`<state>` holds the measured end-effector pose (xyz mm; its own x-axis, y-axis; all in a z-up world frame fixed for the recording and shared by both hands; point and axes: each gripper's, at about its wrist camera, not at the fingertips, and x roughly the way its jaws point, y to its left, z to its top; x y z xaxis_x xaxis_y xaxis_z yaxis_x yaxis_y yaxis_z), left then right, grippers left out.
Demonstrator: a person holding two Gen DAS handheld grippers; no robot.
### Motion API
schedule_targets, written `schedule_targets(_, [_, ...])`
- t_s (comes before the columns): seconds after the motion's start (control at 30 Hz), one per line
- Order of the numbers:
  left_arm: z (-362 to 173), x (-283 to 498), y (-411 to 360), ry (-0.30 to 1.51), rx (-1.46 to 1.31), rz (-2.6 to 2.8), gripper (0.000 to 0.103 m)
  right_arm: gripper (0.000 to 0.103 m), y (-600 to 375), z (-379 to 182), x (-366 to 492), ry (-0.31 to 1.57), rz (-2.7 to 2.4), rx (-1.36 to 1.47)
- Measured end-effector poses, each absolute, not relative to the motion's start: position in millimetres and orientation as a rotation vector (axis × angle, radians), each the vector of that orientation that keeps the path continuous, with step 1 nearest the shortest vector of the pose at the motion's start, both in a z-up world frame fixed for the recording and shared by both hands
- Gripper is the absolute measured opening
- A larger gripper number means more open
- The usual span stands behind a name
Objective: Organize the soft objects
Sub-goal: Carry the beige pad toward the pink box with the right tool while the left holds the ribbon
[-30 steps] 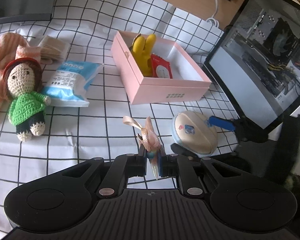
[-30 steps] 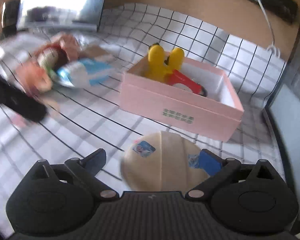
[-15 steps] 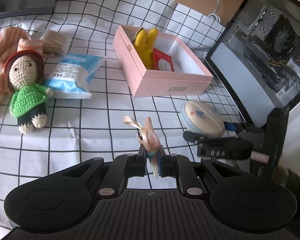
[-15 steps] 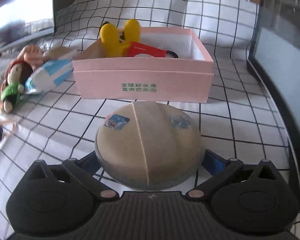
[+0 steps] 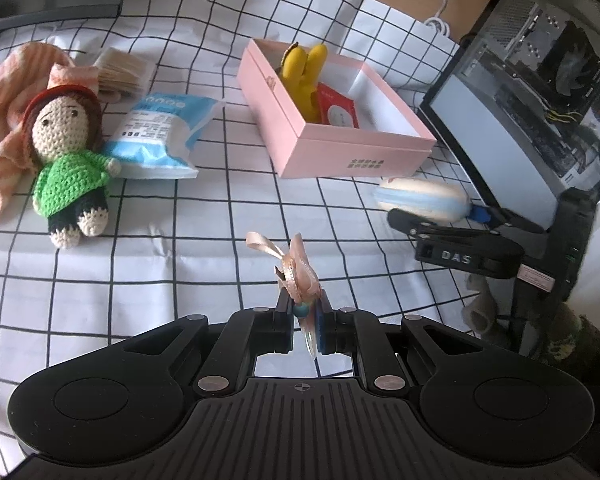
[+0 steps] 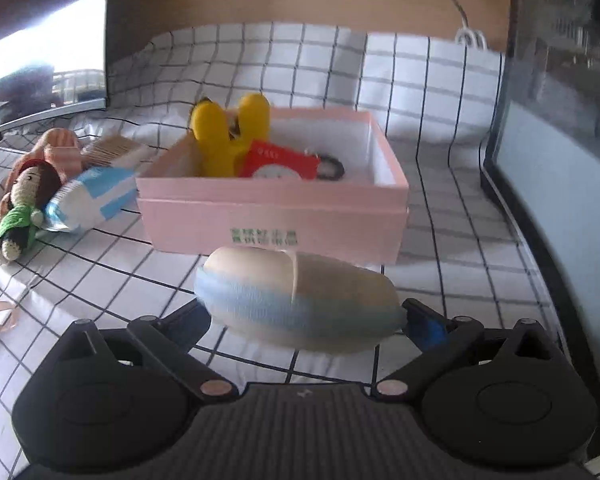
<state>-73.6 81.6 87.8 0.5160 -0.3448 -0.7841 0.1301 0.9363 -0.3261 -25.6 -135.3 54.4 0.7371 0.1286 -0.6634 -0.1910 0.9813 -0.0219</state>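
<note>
- The right gripper clamps the round beige-and-blue pouch, lifted just before the pink box.
- The left gripper pinches a peach ribbon trinket above the checked cloth.
- Risk: the wide pouch could catch the box's near wall (it hovers low).
- Only the left view shows the right gripper's side profile.
</note>
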Motion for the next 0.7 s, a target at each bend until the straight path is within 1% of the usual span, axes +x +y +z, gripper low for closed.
schedule_targets(0.17, [86.2, -70.4, 74.3, 0.995, -0.238, -0.314, 0.013, 0.099, -135.6, 70.1, -42.9, 0.676, 0.182, -0.128])
schedule_targets(0.2, [86.1, -69.5, 71.4, 0.996, -0.234, -0.325, 0.013, 0.096, -136.8, 73.3, -46.5, 0.672, 0.179, -0.127])
schedule_targets(0.23, [86.0, -69.0, 68.5, 0.997, -0.229, -0.335, 0.013, 0.071, -138.6, 77.1, -50.7, 0.664, 0.178, -0.124])
schedule_targets(0.27, [86.1, -68.6, 65.8, 0.997, -0.224, -0.345, 0.013, 0.061, -140.3, 80.4, -53.1, 0.670, 0.182, -0.123])
schedule_targets(0.3, [86.4, -68.3, 62.6, 0.996, -0.220, -0.354, 0.013, 0.053, -142.4, 83.7, -54.0, 0.686, 0.191, -0.116])
schedule_targets(0.37, [86.9, -67.3, 58.9, 0.996, -0.217, -0.366, 0.013, 0.055, -148.3, 89.0, -57.8, 0.693, 0.201, -0.085])
schedule_targets(0.4, [87.1, -66.6, 57.5, 0.996, -0.216, -0.370, 0.013, 0.064, -149.9, 89.8, -59.0, 0.702, 0.197, -0.085])
schedule_targets(0.43, [87.3, -66.3, 56.1, 0.995, -0.216, -0.373, 0.013, 0.080, -150.9, 88.9, -60.1, 0.719, 0.196, -0.091])
schedule_targets(0.47, [87.9, -66.0, 55.0, 0.993, -0.216, -0.377, 0.013, 0.085, -151.8, 87.8, -61.0, 0.730, 0.198, -0.093])
schedule_targets(0.5, [88.4, -65.6, 54.3, 0.990, -0.214, -0.380, 0.013, 0.088, -153.1, 86.9, -62.7, 0.729, 0.198, -0.091])
schedule_targets(0.57, [89.0, -65.4, 53.8, 0.986, -0.212, -0.382, 0.013, 0.092, -153.1, 84.5, -63.5, 0.728, 0.187, -0.092])
schedule_targets(0.63, [89.5, -65.3, 54.3, 0.984, -0.215, -0.377, 0.013, 0.101, -151.4, 81.9, -59.3, 0.720, 0.157, -0.098])
schedule_targets(0.7, [89.5, -65.4, 55.8, 0.982, -0.217, -0.371, 0.013, 0.102, -147.9, 80.0, -51.9, 0.692, 0.117, -0.114])
